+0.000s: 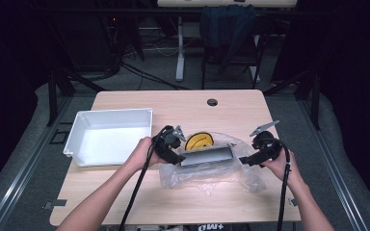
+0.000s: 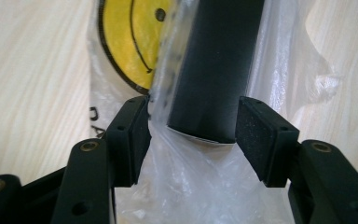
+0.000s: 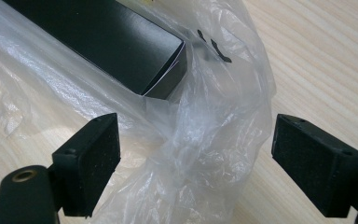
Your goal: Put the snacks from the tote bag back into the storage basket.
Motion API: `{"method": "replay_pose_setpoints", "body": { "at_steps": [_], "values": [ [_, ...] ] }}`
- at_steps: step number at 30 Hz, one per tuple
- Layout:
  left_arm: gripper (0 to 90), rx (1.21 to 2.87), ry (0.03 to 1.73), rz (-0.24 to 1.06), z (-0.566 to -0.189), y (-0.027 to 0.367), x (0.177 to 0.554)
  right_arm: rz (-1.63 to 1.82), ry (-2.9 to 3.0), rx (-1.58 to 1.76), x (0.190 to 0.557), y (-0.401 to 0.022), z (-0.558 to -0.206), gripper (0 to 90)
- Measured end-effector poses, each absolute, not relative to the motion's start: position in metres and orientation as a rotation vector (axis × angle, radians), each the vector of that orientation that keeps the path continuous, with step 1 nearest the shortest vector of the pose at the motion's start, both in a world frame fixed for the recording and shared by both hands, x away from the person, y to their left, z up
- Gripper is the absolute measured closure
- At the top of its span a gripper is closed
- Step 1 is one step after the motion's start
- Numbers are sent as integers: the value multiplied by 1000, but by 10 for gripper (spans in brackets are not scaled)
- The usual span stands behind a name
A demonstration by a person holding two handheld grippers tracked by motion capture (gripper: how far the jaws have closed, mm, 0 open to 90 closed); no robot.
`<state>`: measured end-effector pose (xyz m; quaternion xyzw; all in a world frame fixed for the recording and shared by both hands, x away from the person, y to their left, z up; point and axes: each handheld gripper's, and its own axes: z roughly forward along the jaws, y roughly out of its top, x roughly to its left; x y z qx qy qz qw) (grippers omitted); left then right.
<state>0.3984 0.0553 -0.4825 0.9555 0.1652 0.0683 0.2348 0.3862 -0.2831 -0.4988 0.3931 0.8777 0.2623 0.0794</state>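
A long dark box [image 1: 207, 156] lies across the table inside a clear plastic bag [image 1: 207, 179] printed with a yellow smiley face [image 1: 198, 140]. My left gripper [image 1: 178, 158] is at the box's left end. In the left gripper view its jaws [image 2: 193, 135] flank the end of the box [image 2: 214, 60]: the right pad sits at the box's edge, while the left pad meets only bag film [image 2: 191, 186], with a small gap to the box. My right gripper [image 1: 243, 160] is at the right end, open wide [image 3: 196, 154], with loose bag film [image 3: 205, 140] between its pads and the box corner [image 3: 98, 37] just beyond.
A white plastic bin [image 1: 111, 112] stands at the table's left, close behind my left hand. A cable hole [image 1: 212, 102] is at the far middle of the wooden table [image 1: 173, 202]. Chairs and desk legs stand on the floor beyond the table.
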Motion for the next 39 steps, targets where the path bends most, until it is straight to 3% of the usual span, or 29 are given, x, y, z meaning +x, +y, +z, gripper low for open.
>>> {"method": "replay_pose_setpoints", "body": {
  "at_steps": [8,39],
  "values": [
    [447,2695,409,136,-495,40,403,774,2627,1177,386,-282,-500,151],
    [388,2816,316,139,-515,19,407,733,2659,1166,388,-278,-505,158]
  ]
}}
